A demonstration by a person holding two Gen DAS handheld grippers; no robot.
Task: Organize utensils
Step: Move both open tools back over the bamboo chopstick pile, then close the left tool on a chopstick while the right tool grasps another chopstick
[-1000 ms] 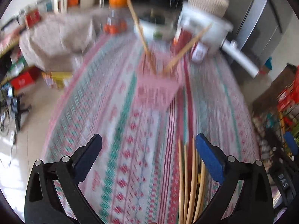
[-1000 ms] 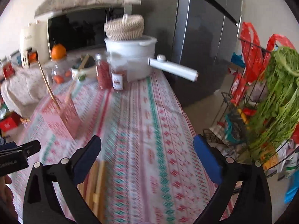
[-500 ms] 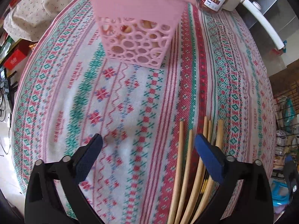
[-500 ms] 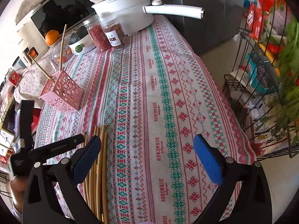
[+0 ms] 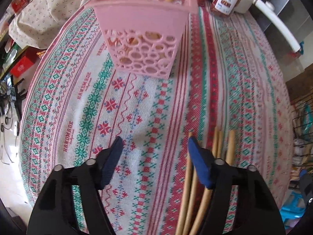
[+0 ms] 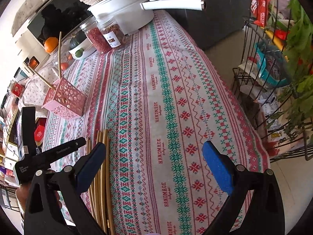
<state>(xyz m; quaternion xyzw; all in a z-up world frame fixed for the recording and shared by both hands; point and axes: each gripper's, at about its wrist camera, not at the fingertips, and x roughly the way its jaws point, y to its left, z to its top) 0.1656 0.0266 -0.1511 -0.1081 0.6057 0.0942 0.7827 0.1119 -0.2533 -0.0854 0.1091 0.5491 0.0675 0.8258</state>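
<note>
Left gripper (image 5: 154,146): jaws closing on bare cloth, nothing between.
Right gripper (image 6: 154,154): fingers spread, empty.
Chopsticks (image 5: 215,150): flat, beside left gripper's right finger.
Holder (image 5: 144,39): beyond, two sticks inside.
Advice: one stick should be straddled before closing.

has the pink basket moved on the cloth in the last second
No. In the right wrist view the pink basket stands beside the same jars and pot; it only looks bigger in the left view because that camera came closer.
</note>
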